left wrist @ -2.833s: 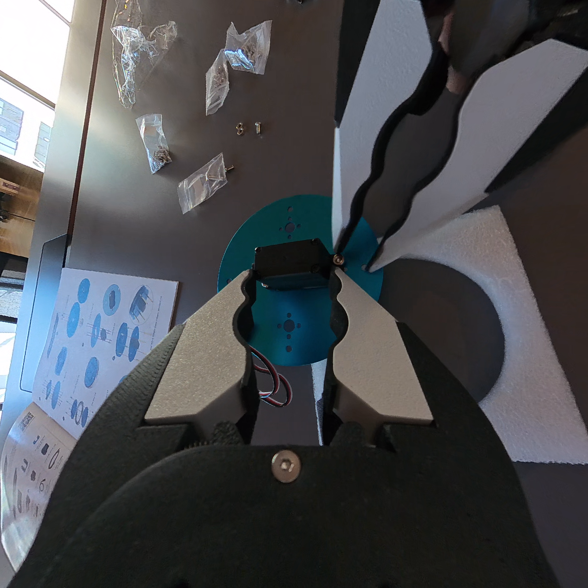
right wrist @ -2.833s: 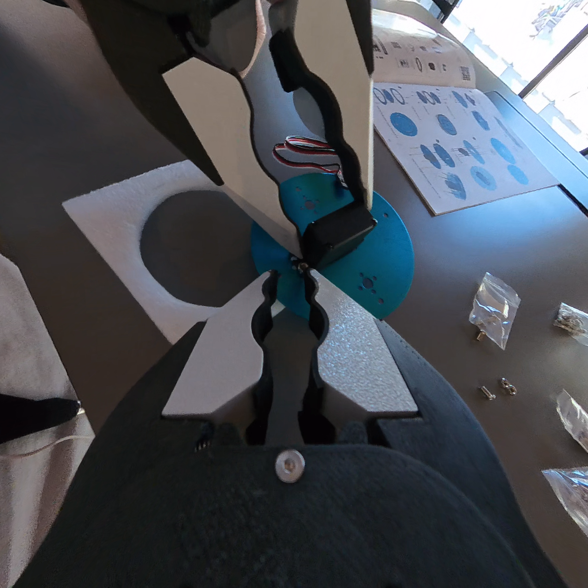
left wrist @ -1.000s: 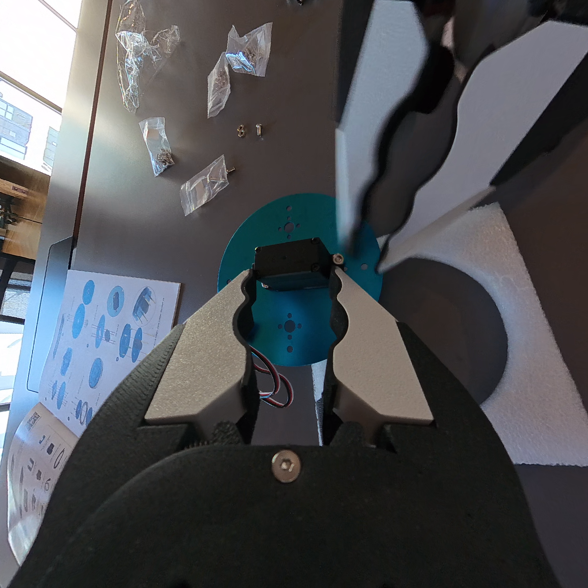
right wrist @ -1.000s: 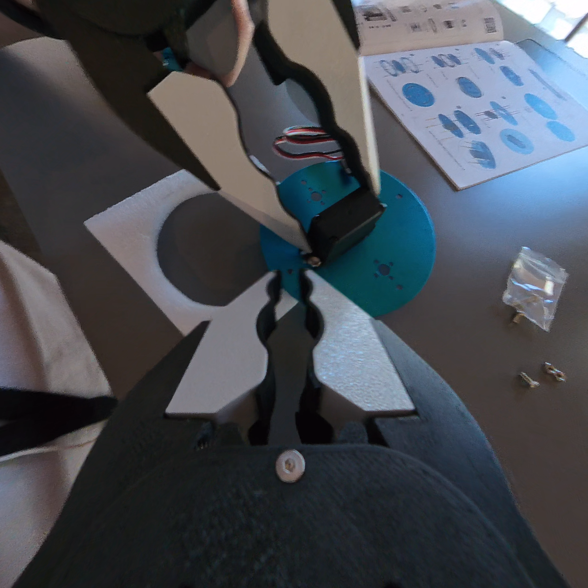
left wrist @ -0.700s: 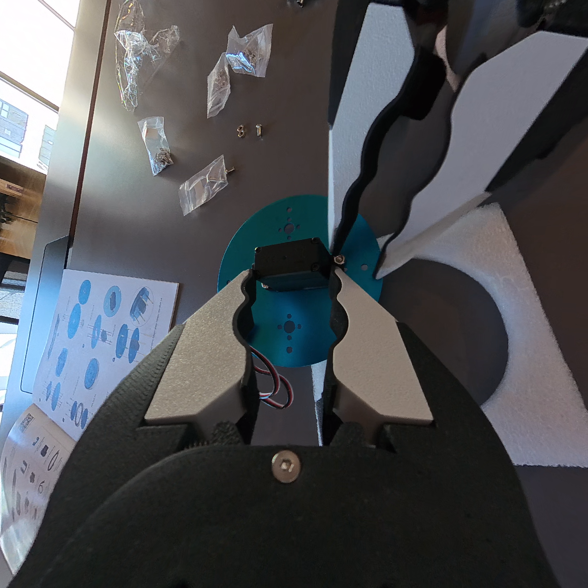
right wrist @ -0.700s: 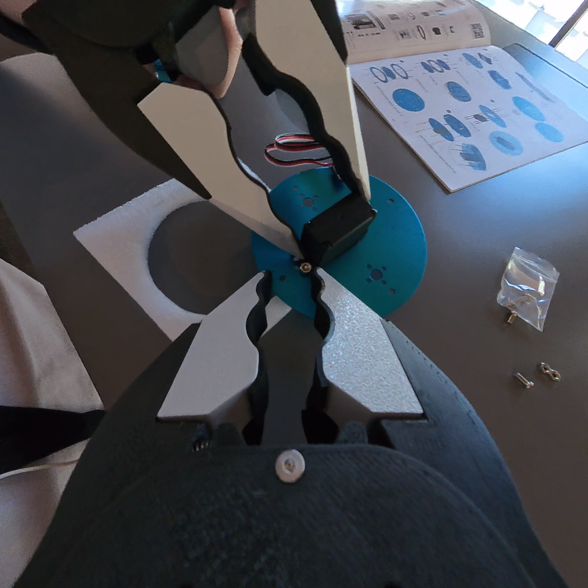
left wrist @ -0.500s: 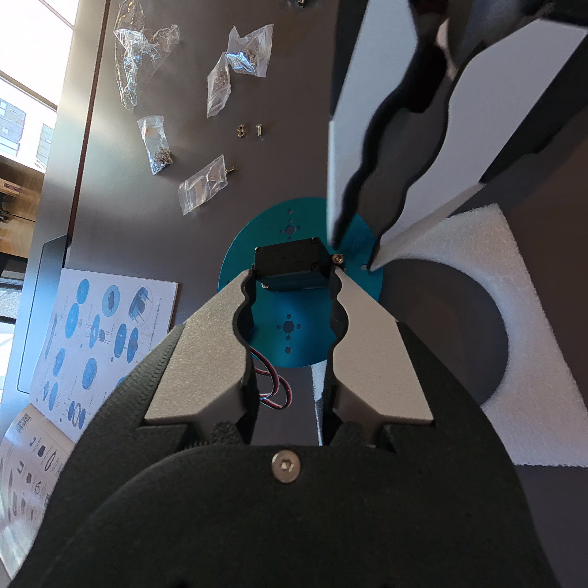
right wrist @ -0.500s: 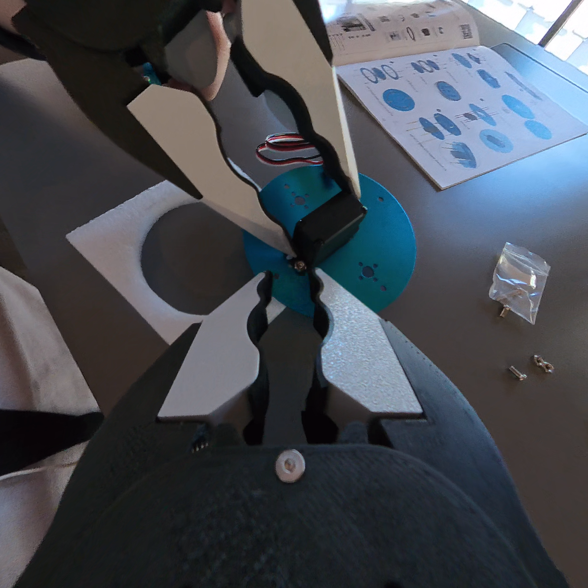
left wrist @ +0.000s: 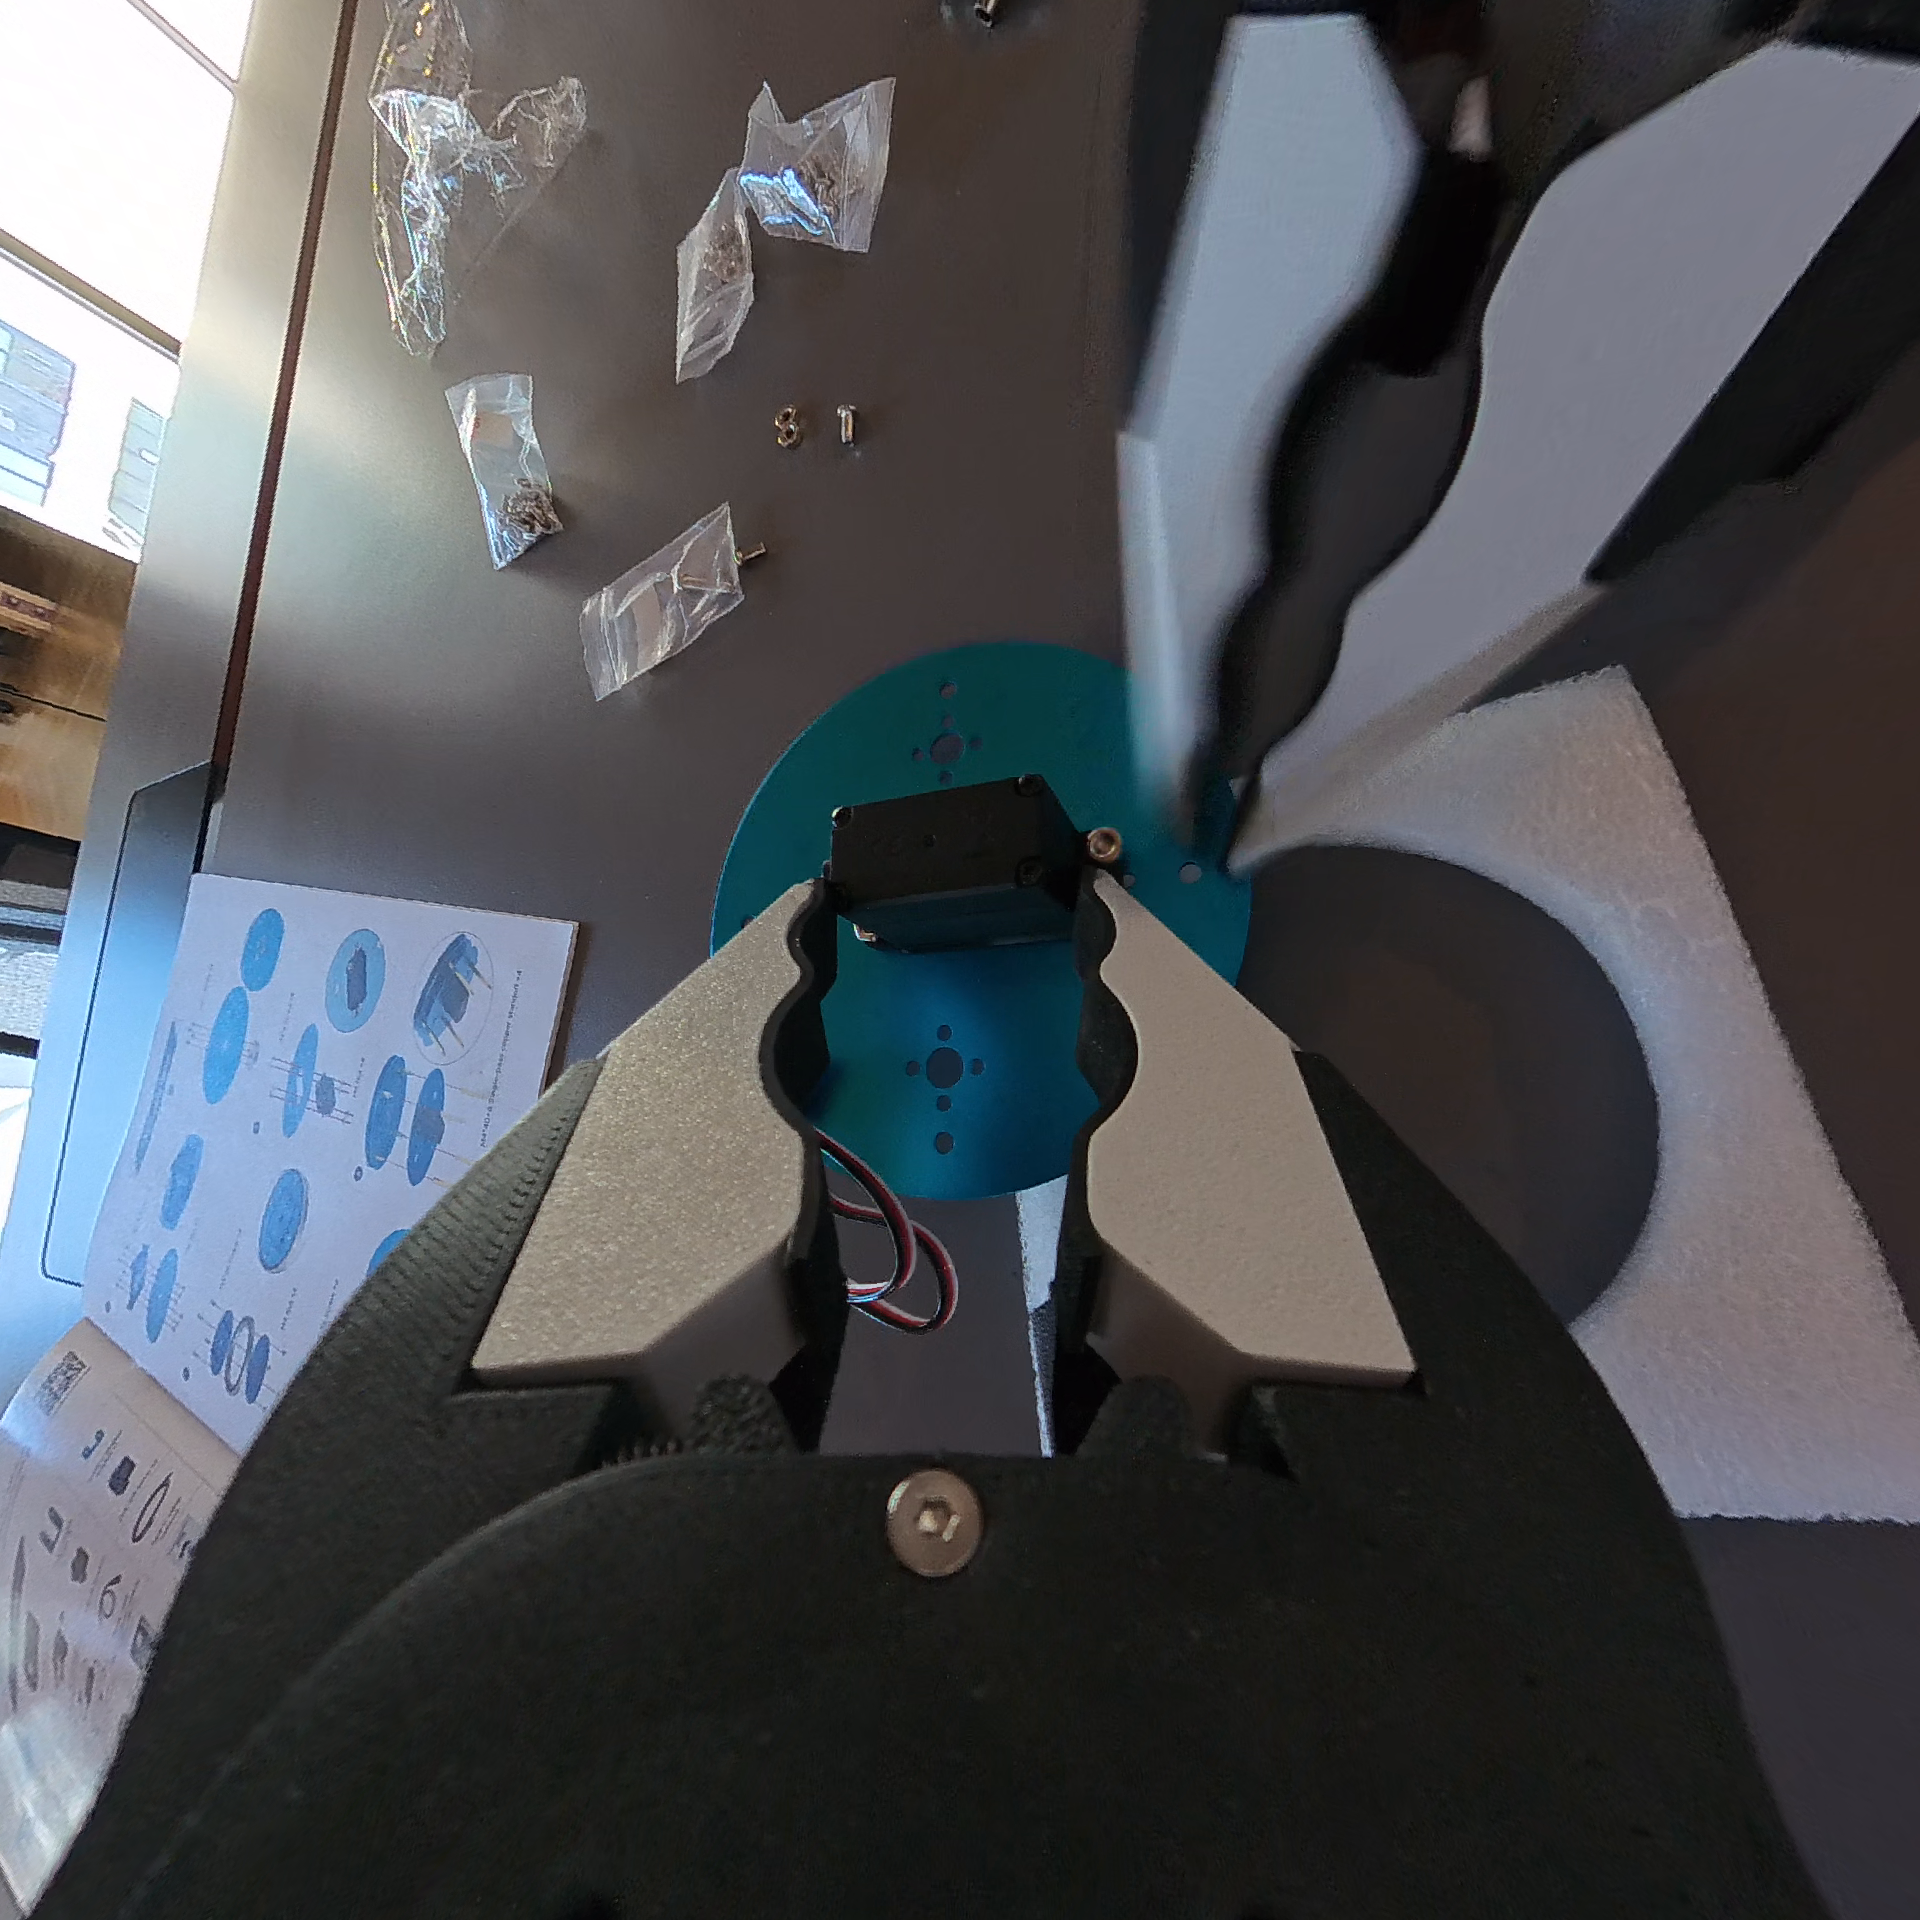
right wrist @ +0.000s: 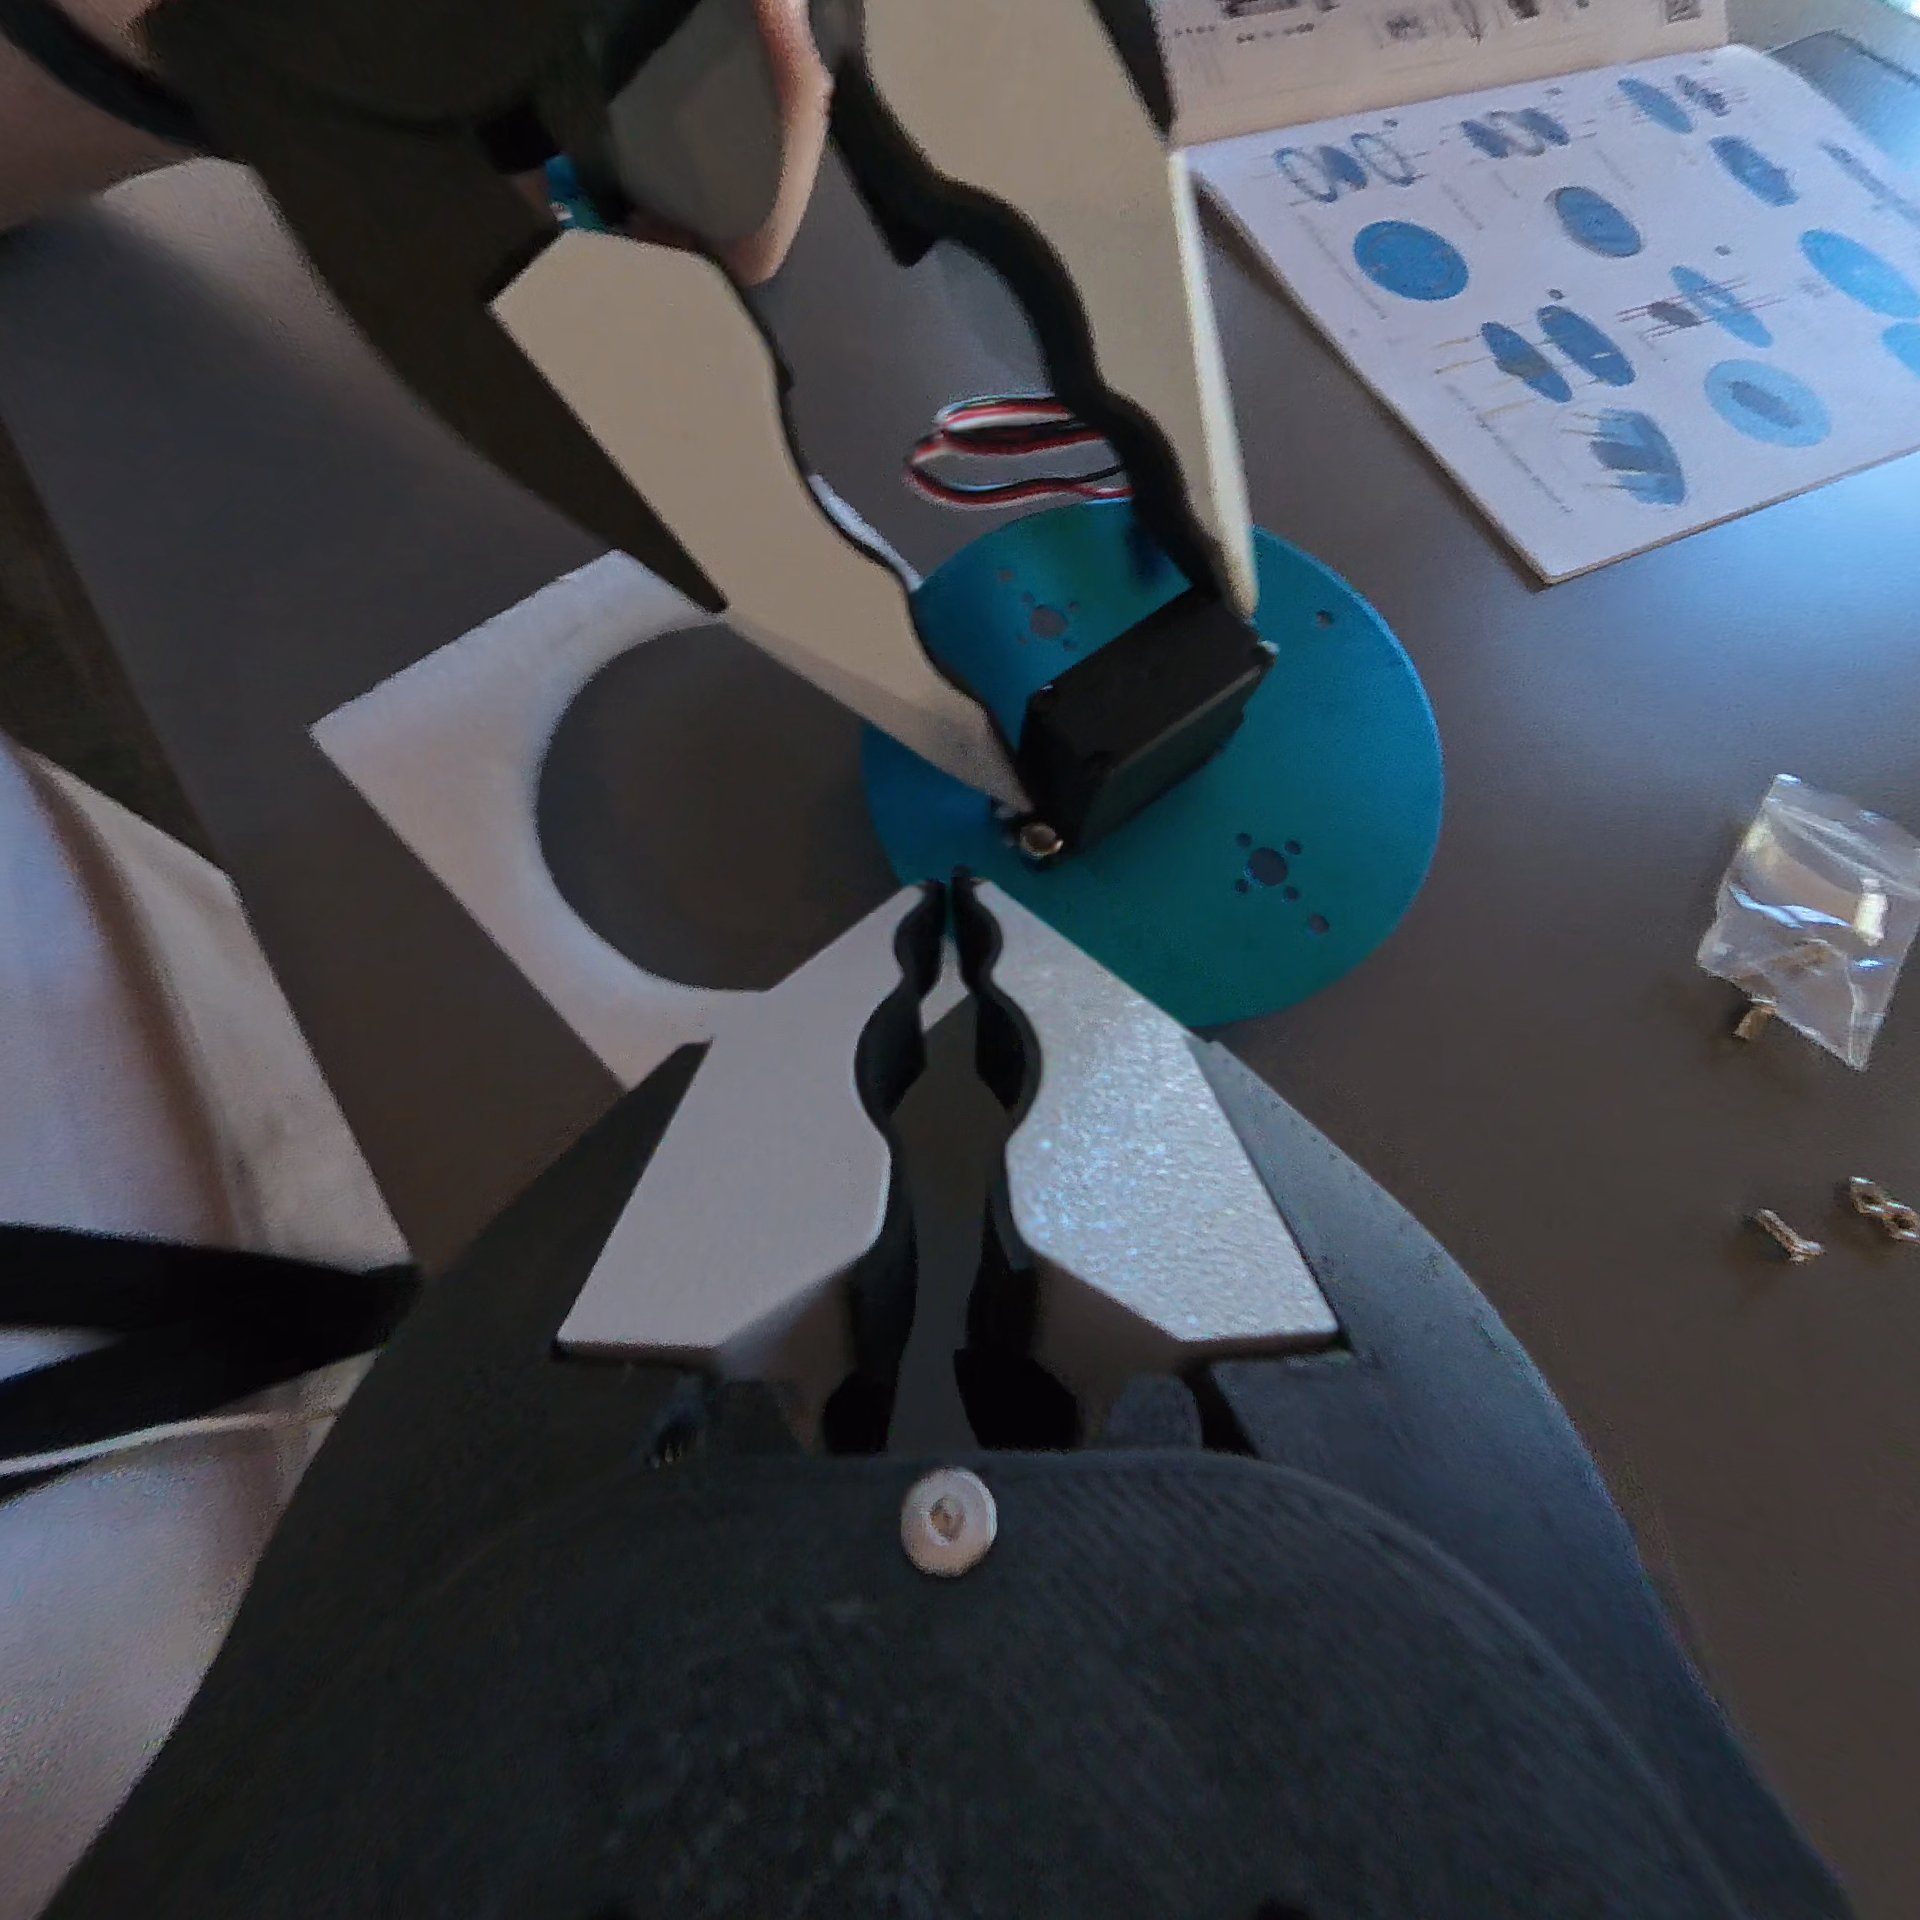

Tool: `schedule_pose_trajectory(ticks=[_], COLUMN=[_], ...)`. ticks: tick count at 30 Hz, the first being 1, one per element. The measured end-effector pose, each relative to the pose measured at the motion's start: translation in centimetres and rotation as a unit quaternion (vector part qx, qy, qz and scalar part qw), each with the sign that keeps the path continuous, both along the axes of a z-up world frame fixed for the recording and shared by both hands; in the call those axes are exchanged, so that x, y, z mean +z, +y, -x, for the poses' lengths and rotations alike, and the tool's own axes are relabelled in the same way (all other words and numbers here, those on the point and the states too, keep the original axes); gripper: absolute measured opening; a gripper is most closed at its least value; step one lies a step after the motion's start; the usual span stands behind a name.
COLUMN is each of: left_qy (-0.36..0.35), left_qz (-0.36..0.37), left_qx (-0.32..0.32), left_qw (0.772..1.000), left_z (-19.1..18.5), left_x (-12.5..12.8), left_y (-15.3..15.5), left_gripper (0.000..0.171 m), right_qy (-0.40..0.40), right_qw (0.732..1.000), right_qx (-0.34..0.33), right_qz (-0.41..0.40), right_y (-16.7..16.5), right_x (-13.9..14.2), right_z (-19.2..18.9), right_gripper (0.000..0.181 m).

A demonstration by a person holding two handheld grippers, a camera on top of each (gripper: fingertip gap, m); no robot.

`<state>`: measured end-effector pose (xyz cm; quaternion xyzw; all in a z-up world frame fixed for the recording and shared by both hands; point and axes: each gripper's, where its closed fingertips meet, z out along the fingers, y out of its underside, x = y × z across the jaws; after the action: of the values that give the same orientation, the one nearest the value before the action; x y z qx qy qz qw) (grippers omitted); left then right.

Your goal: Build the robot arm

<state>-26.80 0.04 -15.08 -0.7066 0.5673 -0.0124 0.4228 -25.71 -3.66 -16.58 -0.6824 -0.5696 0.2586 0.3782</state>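
Observation:
My left gripper (left wrist: pixel 956 891) is shut on a black servo (left wrist: pixel 940 842) and holds it upright on a round blue plate (left wrist: pixel 977 1122) that lies on the dark table. A small screw (left wrist: pixel 1104 844) sits at the servo's right corner. Red, white and black wires (left wrist: pixel 894 1278) trail from the servo toward me. My right gripper (right wrist: pixel 949 888) is shut and empty, with its tips over the plate's edge a little short of that screw (right wrist: pixel 1039 837). In the right wrist view the servo (right wrist: pixel 1143 717) stands on the plate (right wrist: pixel 1247 966) between the left gripper's pale fingers (right wrist: pixel 665 416).
A white foam sheet (left wrist: pixel 1714 1195) with a round hole lies right of the plate. Several clear bags of hardware (left wrist: pixel 665 613) and two loose fasteners (left wrist: pixel 819 426) lie farther off. An open instruction booklet (left wrist: pixel 343 1060) is at the left. A person's pale sleeve (right wrist: pixel 125 1039) is at the left.
My right gripper has drawn back a little from the screw at the servo's corner and its jaws have closed further. My left gripper has kept still on the servo.

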Motion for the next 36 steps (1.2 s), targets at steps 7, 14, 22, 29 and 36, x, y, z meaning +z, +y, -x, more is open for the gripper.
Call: schedule_pose_trajectory(ticks=[7, 14, 22, 29, 36], left_qy=[-0.002, -0.005, -0.006, -0.007, -0.007], left_qz=[0.002, 0.004, 0.006, 0.006, 0.006], left_qx=[0.0, 0.0, 0.001, 0.002, 0.002], left_qw=[1.0, 1.0, 1.0, 1.0, 1.0], left_z=[0.0, 0.0, 0.0, 0.0, 0.0], left_x=[0.0, 0.0, 0.0, 0.0, 0.0], left_y=[0.0, 0.1, 0.1, 0.1, 0.1], left_gripper=[0.046, 0.046, 0.046, 0.046, 0.046], right_qy=[0.024, 0.022, 0.031, 0.01, 0.029], right_qw=[0.999, 0.999, 0.999, 1.0, 0.999], right_qx=[-0.023, -0.038, -0.027, -0.005, -0.029], right_qz=[0.015, -0.006, -0.018, -0.02, 0.001], right_y=[0.7, 1.4, 0.8, 0.0, 1.0], right_x=[0.2, 0.4, 1.1, 0.4, 0.5], right_z=[0.4, 0.1, -0.1, 0.2, 0.3], right_gripper=[0.028, 0.029, 0.012, 0.004, 0.024])
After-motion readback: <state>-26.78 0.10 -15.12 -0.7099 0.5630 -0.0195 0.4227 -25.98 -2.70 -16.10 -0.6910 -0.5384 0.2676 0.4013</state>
